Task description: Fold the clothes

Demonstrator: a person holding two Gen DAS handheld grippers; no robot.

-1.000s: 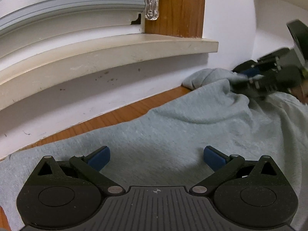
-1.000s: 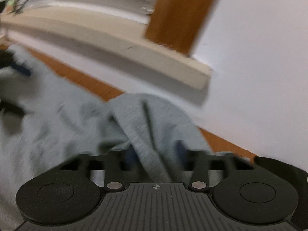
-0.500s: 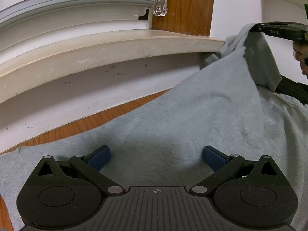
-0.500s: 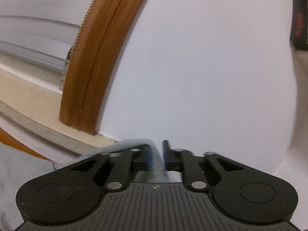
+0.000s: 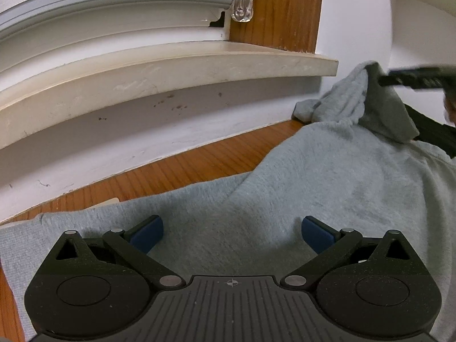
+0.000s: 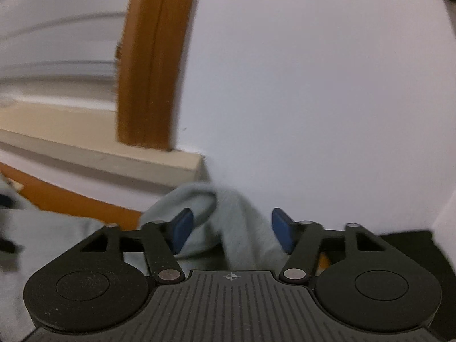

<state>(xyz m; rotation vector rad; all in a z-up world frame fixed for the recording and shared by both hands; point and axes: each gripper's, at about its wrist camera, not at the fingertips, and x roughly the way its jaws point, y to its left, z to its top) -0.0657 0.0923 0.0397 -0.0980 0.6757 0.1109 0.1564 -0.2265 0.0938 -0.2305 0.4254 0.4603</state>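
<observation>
1. My left gripper (image 5: 232, 232) has its jaws spread wide and holds nothing; its blue pads (image 5: 146, 232) hover over the grey sweatshirt (image 5: 327, 188).
2. The sweatshirt lies spread across the wooden bench (image 5: 199, 161), filling my left view from 6 to 3 o'clock.
3. At 2 o'clock in that view, one part of the sweatshirt rises in a peak up to my right gripper (image 5: 410, 78), which is blurred there.
4. My right gripper (image 6: 230, 225) has its jaws partly open, with a bunched fold of sweatshirt (image 6: 236, 216) standing between the pads; neither pad visibly presses it.
5. Behind the bench run a cream window sill (image 5: 171, 68) and a white wall (image 6: 313, 85), with a wooden frame (image 6: 151, 71) at 11 o'clock in my right view.
</observation>
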